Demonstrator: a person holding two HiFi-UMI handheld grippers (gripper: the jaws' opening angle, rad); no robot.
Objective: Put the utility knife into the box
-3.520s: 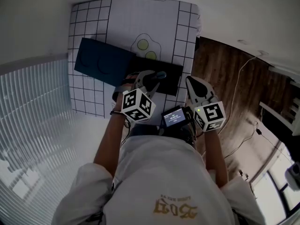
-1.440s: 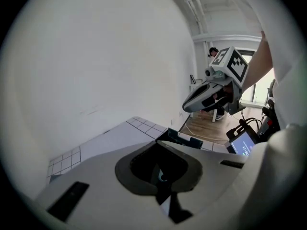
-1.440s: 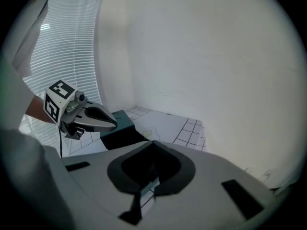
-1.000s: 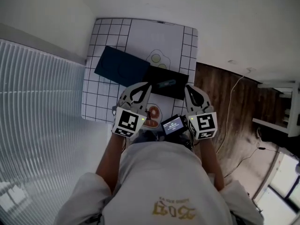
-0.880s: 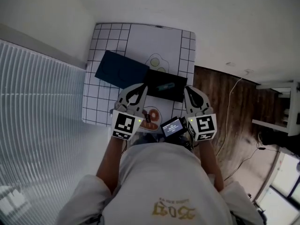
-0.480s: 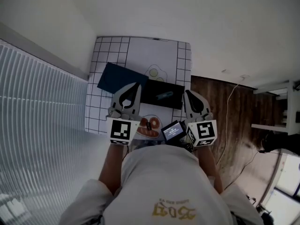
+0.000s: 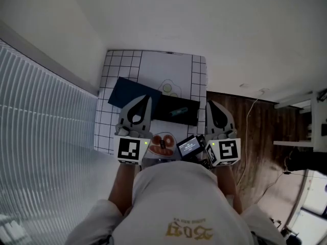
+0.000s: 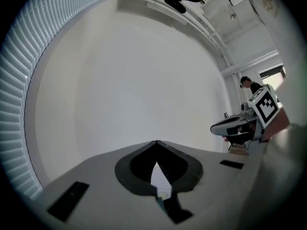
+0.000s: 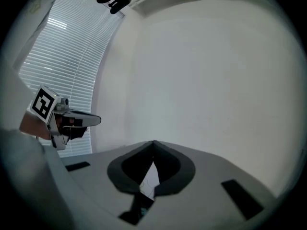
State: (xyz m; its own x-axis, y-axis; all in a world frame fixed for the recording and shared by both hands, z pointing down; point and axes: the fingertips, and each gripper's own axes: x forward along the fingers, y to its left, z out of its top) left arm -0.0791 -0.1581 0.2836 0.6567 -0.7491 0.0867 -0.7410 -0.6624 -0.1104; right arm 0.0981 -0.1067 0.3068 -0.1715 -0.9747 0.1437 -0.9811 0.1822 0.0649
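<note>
In the head view, the utility knife (image 7: pixel 178 111), teal-handled, lies inside the black box (image 7: pixel 166 106) on the checked table (image 7: pixel 199 80). The box's dark blue lid (image 7: pixel 127 92) lies to its left. My left gripper (image 7: pixel 147 98) is held up near my chest, shut and empty, over the lid's near edge. My right gripper (image 7: pixel 211 104) hovers beside the table's right edge, also shut and empty. In the left gripper view the left gripper (image 8: pixel 156 142) points level at a bare wall, its tips meeting. The right gripper (image 9: pixel 153 142) likewise faces the wall with its tips together.
A plate of red-orange food (image 7: pixel 162 143) sits at the table's near edge between my hands. A small screen device (image 7: pixel 189 146) hangs at my chest. Window blinds (image 7: pixel 46 126) run along the left. Wooden floor with a cable (image 7: pixel 255 121) lies to the right.
Both grippers have risen away from the table and now point level at the wall. The table looks smaller and farther off. The knife stays in the box.
</note>
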